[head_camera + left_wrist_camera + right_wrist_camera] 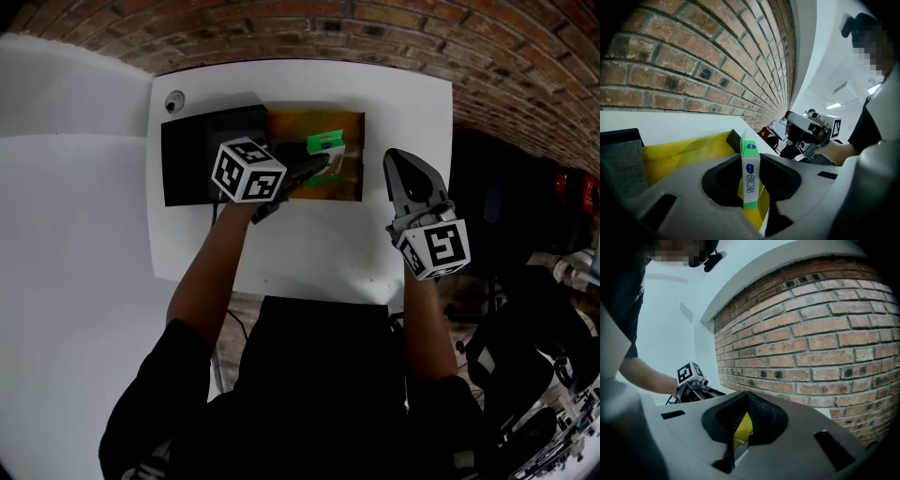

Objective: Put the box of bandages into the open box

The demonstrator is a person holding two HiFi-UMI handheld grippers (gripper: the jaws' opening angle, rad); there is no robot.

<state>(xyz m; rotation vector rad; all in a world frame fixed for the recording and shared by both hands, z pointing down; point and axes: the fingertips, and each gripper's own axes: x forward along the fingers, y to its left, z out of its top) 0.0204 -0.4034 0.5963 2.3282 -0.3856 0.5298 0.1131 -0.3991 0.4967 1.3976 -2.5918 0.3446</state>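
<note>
Holding the bandage box [750, 176] edge-on, your left gripper [317, 169] has its jaws part-closed on the narrow faces, with the pads pressing both sides. The bandage box sits over the yellow inside of the open box [281, 127], toward its right end; no view settles whether it touches the bottom yet. Your right gripper [398, 161] hangs over the bare desk [394, 103] just right of the open box, its jaws together with only a sliver between them and nothing in them.

The risks, as I judge them:

- If you let go while the bandage box stands on its thin edge, it may tip, lean on the right wall or catch on the rim instead of lying flat.
- If you release it from high up, so light a thing could bounce out over the low wall.
- If you drift sideways as the jaws part, a pad could drag it along or nudge the open box across the desk.

Lower first, open wide, then lift straight up.
</note>
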